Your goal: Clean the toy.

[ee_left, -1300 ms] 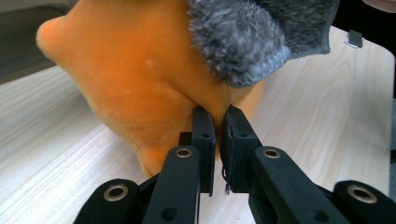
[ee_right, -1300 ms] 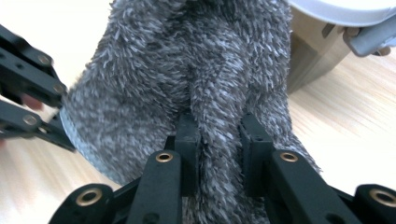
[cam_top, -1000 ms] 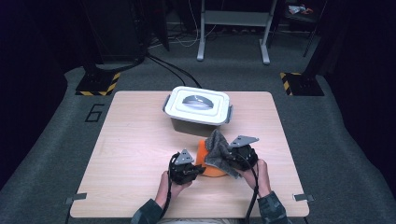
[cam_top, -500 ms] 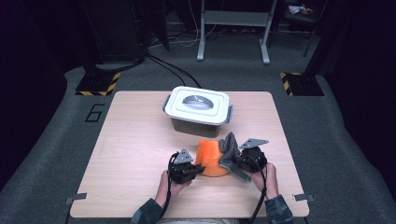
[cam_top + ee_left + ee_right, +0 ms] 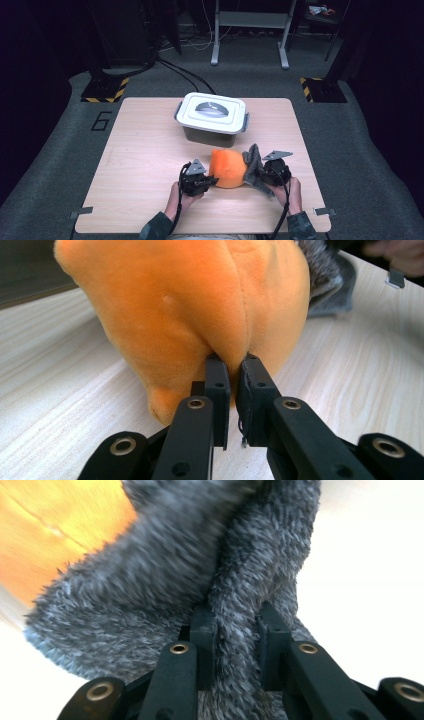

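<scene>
Pinching smooth orange plush [image 5: 180,305] and shaggy grey fleece [image 5: 200,565].

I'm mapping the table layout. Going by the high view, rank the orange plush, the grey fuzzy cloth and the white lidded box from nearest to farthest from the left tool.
1. Orange plush: pinched in the left tool, just to its right.
2. Grey fuzzy cloth: beyond the plush, on its right side.
3. White lidded box: farther back, mid-table.

The worktop [image 5: 150,150] is evenly lit from above while the surrounding floor is dim; the right gripper view is motion-blurred and overexposed at its right side.
</scene>
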Demonstrator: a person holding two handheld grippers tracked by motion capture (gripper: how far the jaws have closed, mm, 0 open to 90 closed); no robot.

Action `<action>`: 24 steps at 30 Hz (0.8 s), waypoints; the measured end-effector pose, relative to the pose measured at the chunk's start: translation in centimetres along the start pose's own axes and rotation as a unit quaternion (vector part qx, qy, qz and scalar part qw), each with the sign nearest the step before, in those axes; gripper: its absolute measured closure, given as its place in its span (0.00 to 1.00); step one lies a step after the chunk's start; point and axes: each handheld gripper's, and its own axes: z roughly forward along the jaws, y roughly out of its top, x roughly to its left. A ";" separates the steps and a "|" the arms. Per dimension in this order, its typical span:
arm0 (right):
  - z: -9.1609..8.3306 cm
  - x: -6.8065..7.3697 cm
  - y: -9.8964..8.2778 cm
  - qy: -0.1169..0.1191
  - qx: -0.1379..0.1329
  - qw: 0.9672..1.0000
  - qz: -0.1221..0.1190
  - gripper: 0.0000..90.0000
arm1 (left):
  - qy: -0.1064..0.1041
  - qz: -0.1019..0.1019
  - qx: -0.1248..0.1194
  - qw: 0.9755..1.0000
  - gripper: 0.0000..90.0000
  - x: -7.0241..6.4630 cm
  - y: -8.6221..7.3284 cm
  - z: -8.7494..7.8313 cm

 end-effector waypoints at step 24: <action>-0.5 3.5 2.9 0.030 -0.029 0.998 -0.048 0.83 | 0.066 0.044 -0.013 0.997 0.50 -1.1 -0.4 -0.3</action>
